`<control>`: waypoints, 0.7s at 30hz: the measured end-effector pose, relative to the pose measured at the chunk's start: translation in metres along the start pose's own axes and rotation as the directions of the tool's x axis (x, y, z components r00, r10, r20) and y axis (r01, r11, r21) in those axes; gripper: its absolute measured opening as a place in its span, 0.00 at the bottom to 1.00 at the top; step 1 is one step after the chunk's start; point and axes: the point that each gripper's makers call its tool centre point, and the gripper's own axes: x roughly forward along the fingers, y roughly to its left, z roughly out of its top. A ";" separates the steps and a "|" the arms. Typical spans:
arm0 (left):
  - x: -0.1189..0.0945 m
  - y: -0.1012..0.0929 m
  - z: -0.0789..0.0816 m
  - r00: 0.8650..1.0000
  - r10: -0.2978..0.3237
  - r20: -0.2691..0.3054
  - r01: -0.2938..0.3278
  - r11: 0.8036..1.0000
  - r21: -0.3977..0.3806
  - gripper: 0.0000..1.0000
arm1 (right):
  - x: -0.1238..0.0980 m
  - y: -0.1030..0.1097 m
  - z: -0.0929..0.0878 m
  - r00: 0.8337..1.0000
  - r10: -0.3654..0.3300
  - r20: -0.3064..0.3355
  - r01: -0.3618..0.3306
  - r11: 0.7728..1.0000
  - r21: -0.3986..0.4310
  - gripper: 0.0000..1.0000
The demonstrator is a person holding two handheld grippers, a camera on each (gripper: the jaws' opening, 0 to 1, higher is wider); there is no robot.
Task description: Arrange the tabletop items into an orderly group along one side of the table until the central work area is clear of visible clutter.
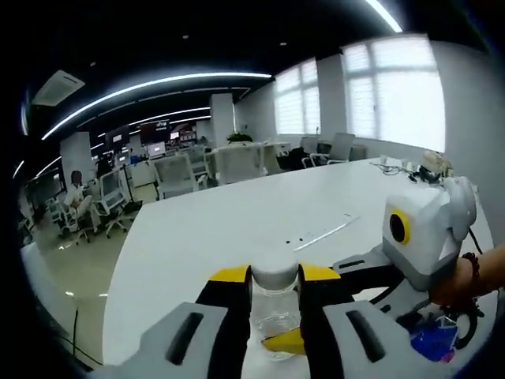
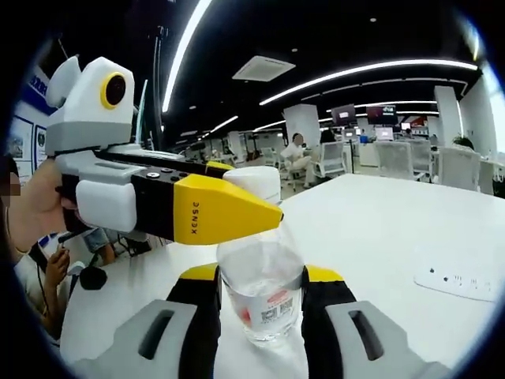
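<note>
Both grippers close on 1 clear plastic bottle [image 2: 263, 288] with a white cap [image 1: 275, 272], standing on the long white table [image 1: 237, 229]. The left gripper [image 1: 275, 316] has its 2 yellow-tipped jaws narrowed against the bottle's sides just below the cap. The right gripper [image 2: 261, 304] clasps the lower body (red-and-white label showing) from the opposite side. Bare tabletop stretches beyond, its edge bordering the office aisle.
</note>
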 end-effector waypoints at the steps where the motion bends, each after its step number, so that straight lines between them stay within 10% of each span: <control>1: 0.000 -0.001 0.000 1.000 0.000 -0.001 0.000 1.000 0.005 0.18 | -0.001 0.000 0.000 1.000 0.010 0.001 -0.010 1.000 0.000 0.36; 10: -0.003 0.000 -0.004 1.000 -0.022 0.021 0.024 0.992 -0.120 0.19 | -0.001 0.003 -0.001 1.000 0.016 0.001 -0.016 1.000 -0.002 0.37; 21: 0.000 -0.003 -0.006 1.000 0.005 0.010 -0.004 0.997 -0.074 0.20 | 0.004 -0.001 0.000 1.000 0.030 0.001 -0.030 0.997 0.067 0.39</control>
